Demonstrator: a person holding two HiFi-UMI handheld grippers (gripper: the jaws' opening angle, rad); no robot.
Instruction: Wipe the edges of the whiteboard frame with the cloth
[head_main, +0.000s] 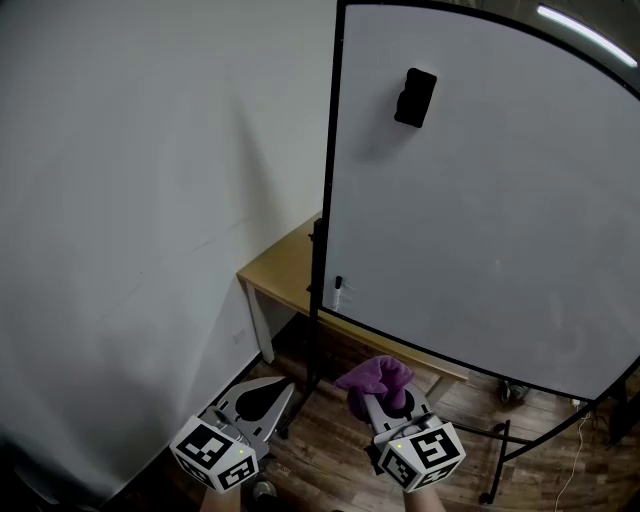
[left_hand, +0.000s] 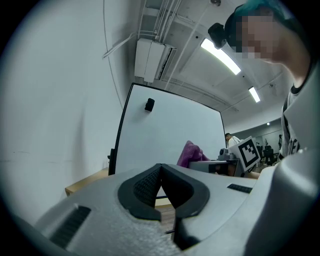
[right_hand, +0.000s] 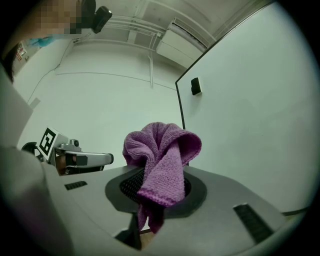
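A large whiteboard (head_main: 480, 200) with a thin black frame (head_main: 328, 160) stands on a wheeled stand ahead of me. A black eraser (head_main: 414, 97) sticks to its upper part. My right gripper (head_main: 385, 392) is shut on a purple cloth (head_main: 375, 378), which bunches above its jaws (right_hand: 162, 160), below the board's lower left corner. My left gripper (head_main: 268, 398) is shut with nothing in it, low and to the left of the frame's left edge. The board (left_hand: 170, 135) and the cloth (left_hand: 191, 154) also show in the left gripper view.
A light wooden table (head_main: 290, 270) stands behind the board against the white wall (head_main: 150, 200). The stand's black legs and a caster (head_main: 510, 392) rest on the wood floor at the right. A cable (head_main: 575, 455) trails at the far right.
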